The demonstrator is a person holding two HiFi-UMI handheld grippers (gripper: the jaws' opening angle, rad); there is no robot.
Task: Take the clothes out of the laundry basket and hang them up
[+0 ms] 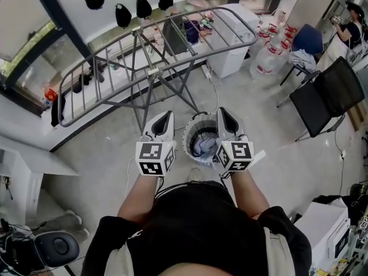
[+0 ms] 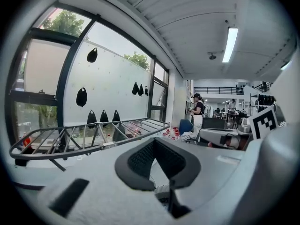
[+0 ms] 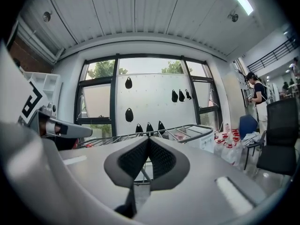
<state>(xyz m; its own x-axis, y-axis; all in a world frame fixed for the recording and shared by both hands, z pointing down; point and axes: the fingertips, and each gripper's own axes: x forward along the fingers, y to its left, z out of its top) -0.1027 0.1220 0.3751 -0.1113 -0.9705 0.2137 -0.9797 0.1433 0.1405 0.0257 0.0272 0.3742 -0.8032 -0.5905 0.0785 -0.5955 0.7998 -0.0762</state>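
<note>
I am holding the left gripper (image 1: pixel 166 116) and the right gripper (image 1: pixel 222 113) side by side, both sets of jaws pressing together on nothing — the round white laundry basket (image 1: pixel 188 140) is sitting on the floor between them, pale crumpled clothes (image 1: pixel 204 145) lying inside, the grey metal drying rack (image 1: pixel 155 45) standing just beyond.

- Daylight pours in through the tall windows (image 2: pixel 56 74); the head view is bright and even, with only faint, soft shadows on the pale floor (image 1: pixel 109 154).
- The panes wash out to near white, and the ceiling strip light (image 2: pixel 230 43) glares.
- Both gripper views are fisheye: black corners, and window frames and ceiling lines bow into curves.
- Up close, the left gripper (image 2: pixel 154 141) and right gripper (image 3: pixel 148 139) look soft, while the room behind is sharper.
- The head view's edges also bend.
</note>
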